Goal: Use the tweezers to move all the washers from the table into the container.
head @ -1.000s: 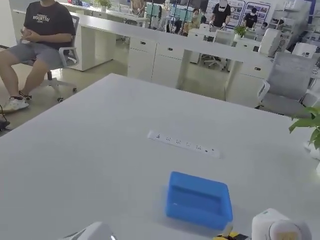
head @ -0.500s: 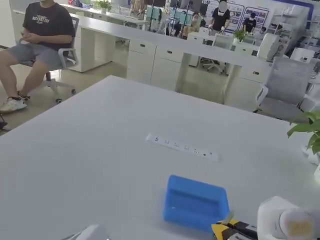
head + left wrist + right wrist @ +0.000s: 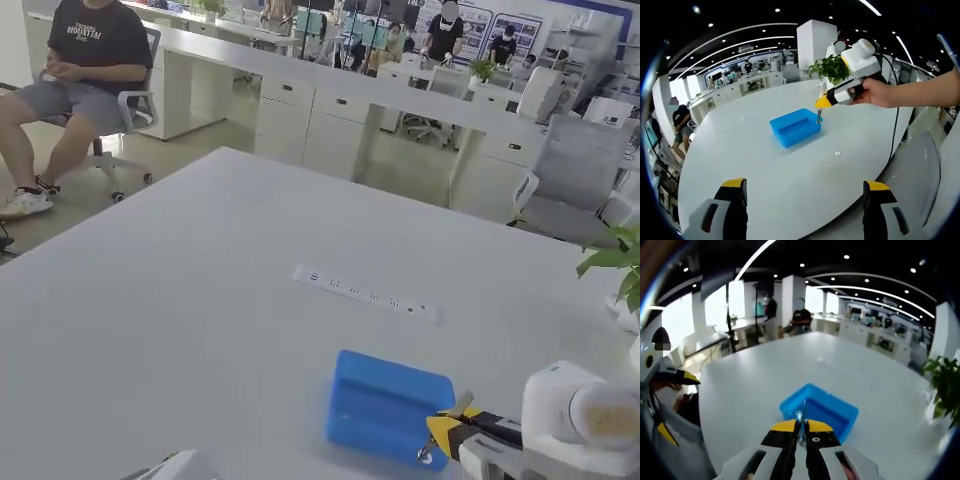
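Observation:
The blue container [image 3: 388, 405] sits on the white table [image 3: 200, 300], open side up. My right gripper [image 3: 447, 432] hovers at its near right corner, shut on thin metal tweezers [image 3: 428, 452] that point down by the container's rim. In the right gripper view the yellow-tipped gripper [image 3: 800, 429] pinches the tweezers [image 3: 802, 416] just above the container [image 3: 822, 407]. Whether the tweezer tips hold a washer I cannot tell. One small washer [image 3: 837, 153] lies on the table nearer than the container [image 3: 794, 128]. My left gripper [image 3: 802, 195] is open, low over the table edge, well back from both.
A white power strip [image 3: 365, 292] lies flat beyond the container. A potted plant [image 3: 615, 262] stands at the table's right edge. A person sits on a chair [image 3: 135, 95] off the far left, with desks and more people behind.
My right gripper with the tweezers has come up and left from the bottom right corner to the container's near right corner. The container has stayed put.

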The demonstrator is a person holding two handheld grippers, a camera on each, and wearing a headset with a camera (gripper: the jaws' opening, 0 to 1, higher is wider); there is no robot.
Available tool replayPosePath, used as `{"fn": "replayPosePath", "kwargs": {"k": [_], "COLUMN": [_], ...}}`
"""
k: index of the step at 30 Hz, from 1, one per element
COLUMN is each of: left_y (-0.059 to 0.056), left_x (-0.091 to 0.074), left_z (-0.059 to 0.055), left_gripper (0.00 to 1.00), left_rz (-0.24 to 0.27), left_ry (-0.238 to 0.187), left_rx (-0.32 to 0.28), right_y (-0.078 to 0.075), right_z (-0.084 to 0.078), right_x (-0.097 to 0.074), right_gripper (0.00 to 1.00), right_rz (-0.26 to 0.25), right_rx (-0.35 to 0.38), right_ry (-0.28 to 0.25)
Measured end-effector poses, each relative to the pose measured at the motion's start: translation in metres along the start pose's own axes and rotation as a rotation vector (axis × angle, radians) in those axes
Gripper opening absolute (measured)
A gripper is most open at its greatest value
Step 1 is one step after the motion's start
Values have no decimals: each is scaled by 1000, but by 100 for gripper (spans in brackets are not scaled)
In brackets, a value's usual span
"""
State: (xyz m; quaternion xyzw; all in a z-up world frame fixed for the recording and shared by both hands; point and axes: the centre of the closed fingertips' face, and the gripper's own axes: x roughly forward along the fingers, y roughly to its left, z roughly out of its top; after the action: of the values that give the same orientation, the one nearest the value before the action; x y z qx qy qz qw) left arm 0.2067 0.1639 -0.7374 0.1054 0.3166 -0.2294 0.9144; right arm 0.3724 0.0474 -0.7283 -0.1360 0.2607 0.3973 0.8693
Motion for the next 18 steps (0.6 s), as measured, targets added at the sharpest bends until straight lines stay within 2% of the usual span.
{"fn": "replayPosePath", "kwargs": {"k": [9,13,18], "left_y": [2,3,6], "left_x": [2,2,4], "left_z": [-2,-4,-8], "left_gripper": [99,99,99], "left_rz": [-6,-2,2], "left_ry": [-4,1,17], "left_rx": [-33,-27,-35], "right_y": [-8,-16,-25], "right_z": [17,21,19], "right_x": [9,20,39], "right_gripper": [2,2,2], "right_rz": [-12,-21,-40], "right_rx": [-6,-12,20], "right_ry": [-23,-27,-16]}}
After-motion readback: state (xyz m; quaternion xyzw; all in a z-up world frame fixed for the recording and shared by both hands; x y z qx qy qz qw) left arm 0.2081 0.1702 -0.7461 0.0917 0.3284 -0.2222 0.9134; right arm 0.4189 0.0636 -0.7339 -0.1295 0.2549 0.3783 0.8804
